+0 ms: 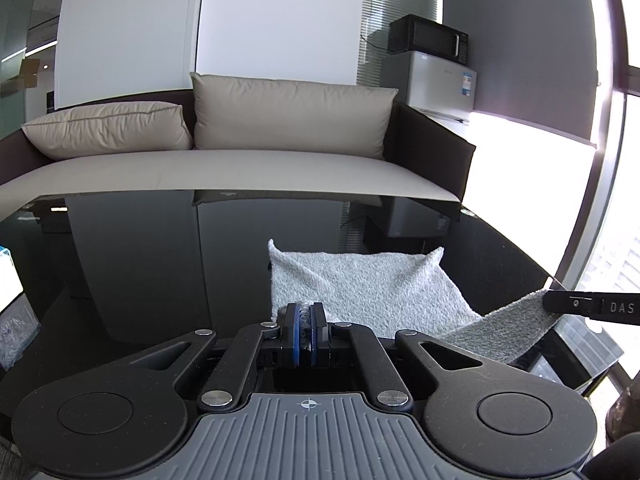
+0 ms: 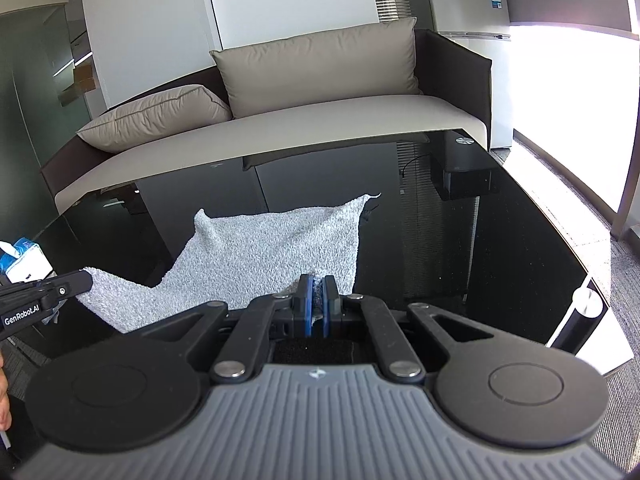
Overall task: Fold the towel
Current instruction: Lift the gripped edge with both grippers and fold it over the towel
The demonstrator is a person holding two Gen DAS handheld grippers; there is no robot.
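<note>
The white towel (image 1: 368, 284) lay on the glossy black worktop (image 1: 140, 260), lower centre-right of the left wrist frame, its far corners pointing toward the beige sofa (image 1: 240, 168). The left claw (image 1: 306, 318) was clenched on one near corner, the right claw (image 2: 318, 294) on the other. The lifted near edge ran left to right between them, its long axis crosswise.

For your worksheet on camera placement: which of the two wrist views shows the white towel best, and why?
The right wrist view: the towel shows its spread body, both far corners and both pinched near corners, at the right tongs and the left tongs. The left wrist view shows the towel more foreshortened, with the left tongs covering its near edge.
</note>
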